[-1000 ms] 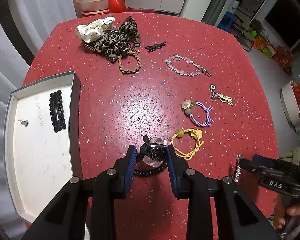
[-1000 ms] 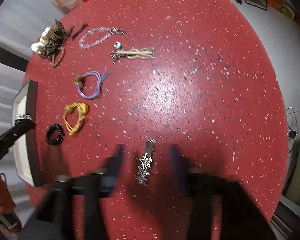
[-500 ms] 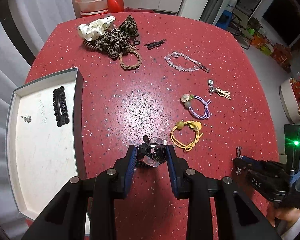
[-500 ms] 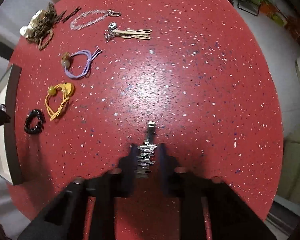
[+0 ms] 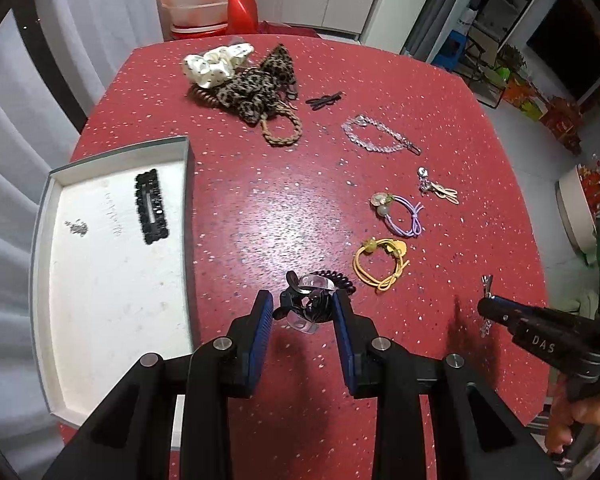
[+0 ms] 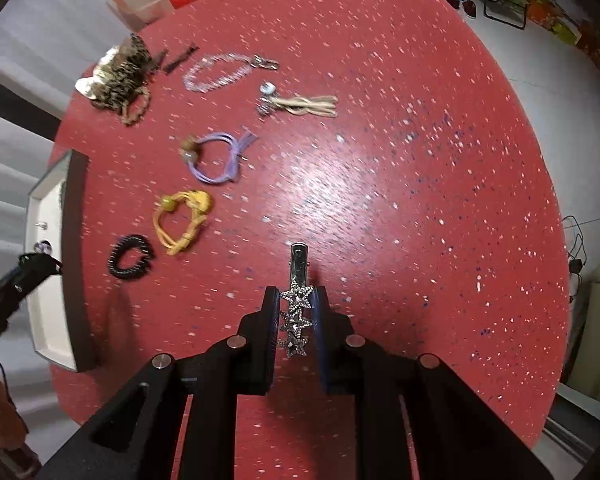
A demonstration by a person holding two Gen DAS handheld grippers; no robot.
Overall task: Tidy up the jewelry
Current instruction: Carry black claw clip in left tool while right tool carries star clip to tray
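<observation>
So the red table (image 5: 300,208) has hair stuff all over it. At the far end there's a pile: a white scrunchie (image 5: 216,62), a leopard scrunchie (image 5: 256,88) and a braided tie (image 5: 282,132), with a black pin (image 5: 323,100) just beside them. Further right is a clear bead bracelet (image 5: 374,138), then a charm (image 5: 436,188), a purple tie (image 5: 400,214) and a yellow tie (image 5: 380,262) in a loose line toward the near edge. A black coil tie (image 6: 131,256) sits on the table next to the yellow one, right behind the left gripper's load, and it's not lifted with it.

The left gripper (image 5: 302,308) is pinching a black and clear claw clip (image 5: 308,304), same grip as a second ago, but now the clip is up off the coil tie it was sitting on. The right gripper (image 6: 298,312) was spread wide around the star clip (image 6: 296,312) a second back; its jaws have just been closing and now squeeze the clip, whose metal end sticks out past the fingertips. It also looks raised off the table.

The white tray (image 5: 44,320) sits at the left edge. Inside it: a black barrette (image 5: 152,206) near the far right wall and a tiny silver piece (image 5: 76,227) left of that.
</observation>
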